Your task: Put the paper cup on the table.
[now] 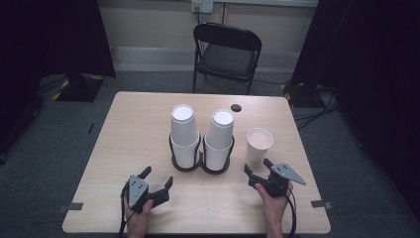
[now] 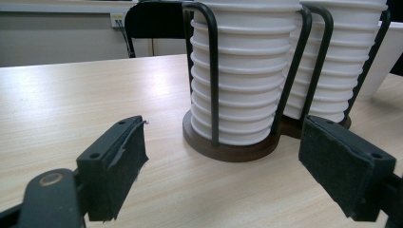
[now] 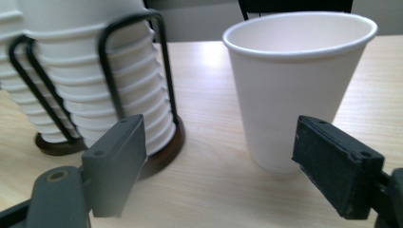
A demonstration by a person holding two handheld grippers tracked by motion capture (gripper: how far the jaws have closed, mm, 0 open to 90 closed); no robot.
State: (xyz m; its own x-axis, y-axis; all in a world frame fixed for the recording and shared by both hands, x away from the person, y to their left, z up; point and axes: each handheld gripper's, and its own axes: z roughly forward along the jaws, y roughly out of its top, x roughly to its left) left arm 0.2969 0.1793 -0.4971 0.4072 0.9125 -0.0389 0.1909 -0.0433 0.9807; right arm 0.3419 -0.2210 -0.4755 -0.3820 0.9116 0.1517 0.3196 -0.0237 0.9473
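Pale wooden table [image 1: 124, 148], a folding chair [image 1: 227, 52] behind it. My right gripper [image 1: 259, 171], jaws spread and empty, faces the loose paper cup [image 1: 259, 144] standing upright beside the cup rack [image 1: 200, 166]. I should straddle it low and squeeze gently. My left gripper [image 1: 157, 179] waits open.

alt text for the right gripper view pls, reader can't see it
A single white paper cup stands upright and open-mouthed on a pale wooden table, just beyond the right gripper and its open black jaws. To its left, stacked upside-down cups fill a black wire holder.
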